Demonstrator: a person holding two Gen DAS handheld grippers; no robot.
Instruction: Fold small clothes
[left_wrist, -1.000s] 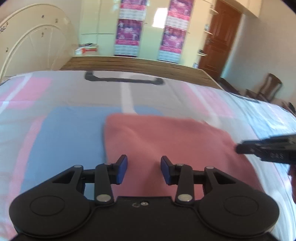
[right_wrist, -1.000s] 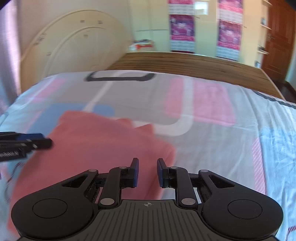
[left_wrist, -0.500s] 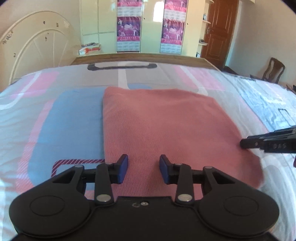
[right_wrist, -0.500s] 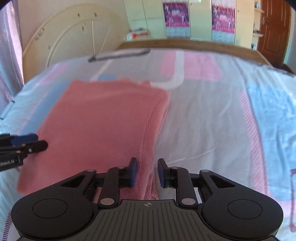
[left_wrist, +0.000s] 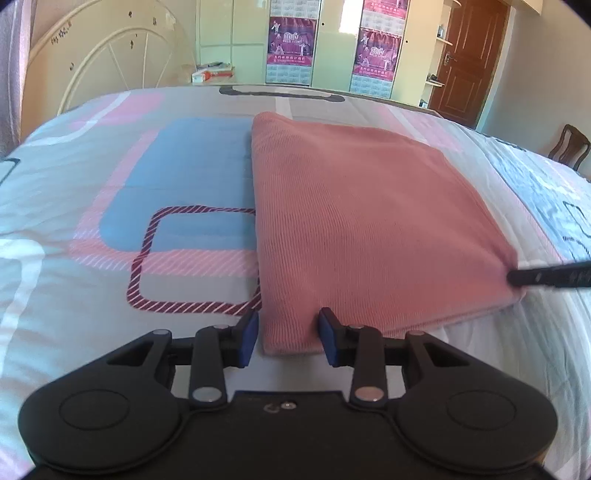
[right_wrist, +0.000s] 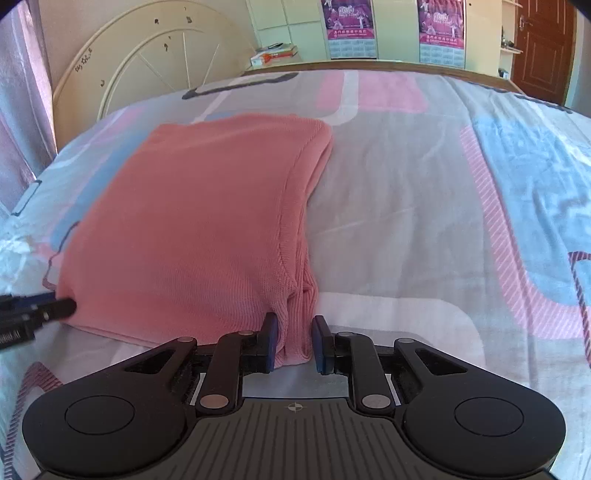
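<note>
Your pink ribbed knit garment (left_wrist: 369, 221) lies folded flat on the patterned bedsheet (left_wrist: 110, 184).
Your left gripper (left_wrist: 288, 336) gapes around its near corner; your right gripper (right_wrist: 293, 341) is closing on the other corner, unclamped.

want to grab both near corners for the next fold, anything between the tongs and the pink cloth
Nothing visible. The pink cloth lies flat on the bedsheet; its near corners already sit between the left tongs and the right tongs, whose jaws are closing, pads not yet pressing.

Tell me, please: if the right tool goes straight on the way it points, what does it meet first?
Most likely the near corner of the pink knitted garment, already between the closing fingers of the right tool.
</note>
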